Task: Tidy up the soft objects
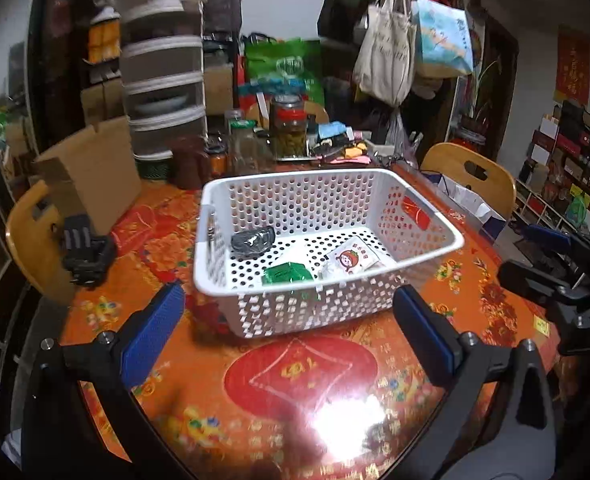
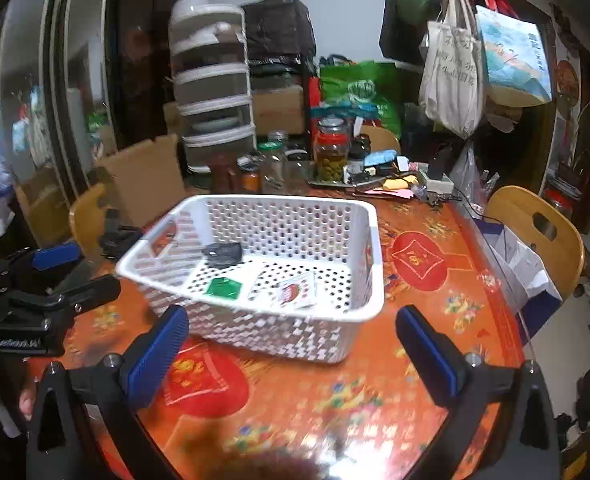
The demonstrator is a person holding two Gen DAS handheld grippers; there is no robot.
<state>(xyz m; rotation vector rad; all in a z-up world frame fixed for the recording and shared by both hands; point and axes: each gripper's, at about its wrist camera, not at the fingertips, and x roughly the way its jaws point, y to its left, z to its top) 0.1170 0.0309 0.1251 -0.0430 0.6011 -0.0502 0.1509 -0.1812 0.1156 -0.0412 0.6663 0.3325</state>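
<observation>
While both empty, left gripper (image 1: 289, 334) faces basket (image 1: 327, 300) ahead.

The basket (image 1: 431, 236) in the frame centre is white with round holes. Inside lie a green packet (image 1: 289, 273), a white packet (image 1: 353, 260) with a red face, and a dark grey bundle (image 1: 253, 241). The tablecloth (image 1: 295, 380) is orange with red medallions and flowers. The pads (image 1: 153, 330) at lower left are blue.

Little writing can be read. Behind the white basket (image 2: 255, 248), a cream tote bag (image 2: 451, 76) carries handwritten-style characters too blurred to make out. Left of the basket, the left gripper's (image 2: 35, 280) black body shows small white lettering, also illegible.
</observation>
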